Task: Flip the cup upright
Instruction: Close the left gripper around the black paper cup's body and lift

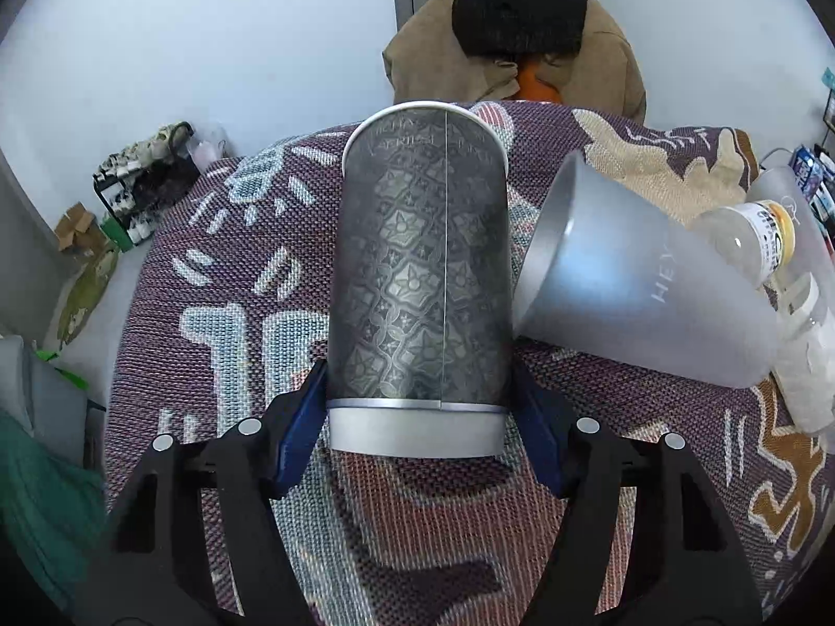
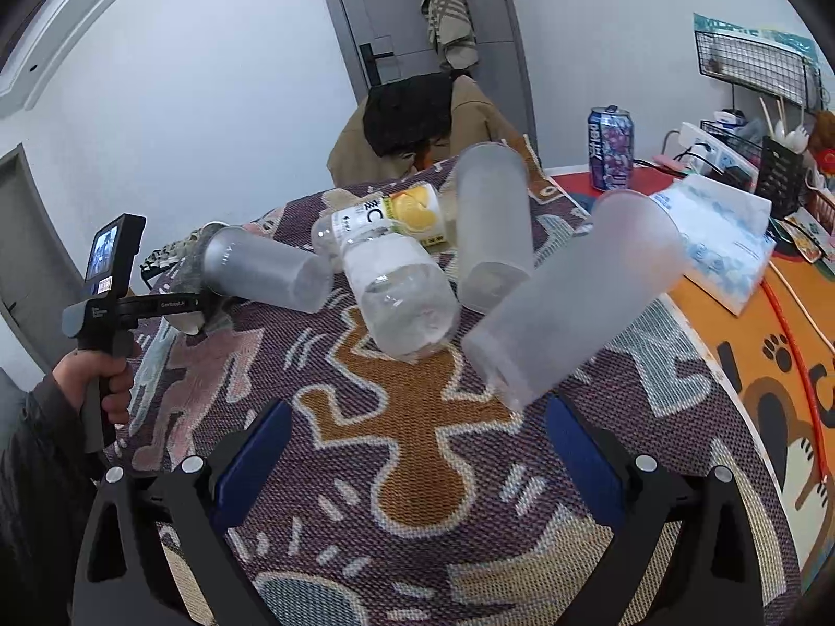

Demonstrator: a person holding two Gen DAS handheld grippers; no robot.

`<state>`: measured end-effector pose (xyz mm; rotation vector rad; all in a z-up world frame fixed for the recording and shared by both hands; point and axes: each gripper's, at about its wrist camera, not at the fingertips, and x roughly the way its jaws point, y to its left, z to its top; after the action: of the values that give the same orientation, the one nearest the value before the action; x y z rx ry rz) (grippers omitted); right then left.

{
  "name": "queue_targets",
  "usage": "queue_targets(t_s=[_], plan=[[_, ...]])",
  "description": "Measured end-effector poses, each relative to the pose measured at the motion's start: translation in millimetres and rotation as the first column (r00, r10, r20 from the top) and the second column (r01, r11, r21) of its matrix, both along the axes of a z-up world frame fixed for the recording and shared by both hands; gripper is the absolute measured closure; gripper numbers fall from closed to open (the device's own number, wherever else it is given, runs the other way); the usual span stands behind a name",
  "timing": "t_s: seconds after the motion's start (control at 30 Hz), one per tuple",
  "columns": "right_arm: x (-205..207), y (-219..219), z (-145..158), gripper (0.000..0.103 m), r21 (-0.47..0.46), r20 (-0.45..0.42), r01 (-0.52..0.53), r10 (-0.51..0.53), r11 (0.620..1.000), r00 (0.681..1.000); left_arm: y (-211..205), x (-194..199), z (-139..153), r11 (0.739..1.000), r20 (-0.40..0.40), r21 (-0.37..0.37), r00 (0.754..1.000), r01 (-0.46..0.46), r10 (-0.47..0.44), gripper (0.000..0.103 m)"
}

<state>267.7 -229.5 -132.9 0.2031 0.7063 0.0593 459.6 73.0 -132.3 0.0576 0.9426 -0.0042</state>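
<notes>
Left gripper (image 1: 417,417): jaws pinch the base end of a dark patterned cylindrical cup with a silver band (image 1: 420,281). The cup lies along the jaw axis, its rim pointing away toward the far edge of the worktop, which is covered with a woven maroon cloth with cartoon figures (image 1: 219,281). I judge this the cup being turned; it is not yet standing.

Right gripper (image 2: 417,448): jaws spread wide, holding nothing. A frosted translucent tumbler (image 2: 569,302) lies on its side just ahead of them, base nearest the right finger.

Other clutter: a second frosted tumbler (image 1: 642,281) lies tilted, its mouth touching or nearly touching the patterned cup's right side. A clear plastic bottle with a yellow label (image 2: 396,271) lies among the tumblers; a third frosted tumbler (image 2: 493,229) is just behind it.

Risks, as I judge them:
- The grip is low on the cup, near one end; the long body could pivot or slip in the jaws while rotating.
- Swinging the rim rightward could knock the neighbouring tumbler, which would roll into the bottle.
- The soft cloth may let a cup set down at an angle topple.

Room: open cloth lies left of the patterned cup and in front of the right gripper. The right side is crowded. The worktop's far edge is near the cup's rim.
</notes>
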Motion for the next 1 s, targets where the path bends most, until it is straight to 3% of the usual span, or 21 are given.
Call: queue_targets(t_s=[0.2,0.43,0.73,1.0], plan=[[-12.0,-8.4,2.8,0.008,0.028,0.006,0.014,-0.014,1.0,1.0,7.2,-19.6,15.3,0.999,0.016,-0.029,0.999,-0.042,0.043,0.037],[-31.3,-7.0,14.3,0.008,0.045,0.042,-0.001,-0.001,0.999,0.999,0.7,-68.4,40.3,0.998,0.045,-0.056,0.999,-0.022,0.025,0.037],[-56.4,-13.2,12.0,0.008,0.075,0.038,0.012,-0.015,0.997,0.999,-7.4,-121.3,73.7,0.999,0.124,-0.036,0.992,-0.002,0.006,0.038],[-69.2,-16.0,14.6,0.008,0.071,0.04,0.014,-0.017,0.997,0.999,-11.1,-166.0,94.3,0.996,0.178,-0.087,0.984,0.031,-0.015,0.038]])
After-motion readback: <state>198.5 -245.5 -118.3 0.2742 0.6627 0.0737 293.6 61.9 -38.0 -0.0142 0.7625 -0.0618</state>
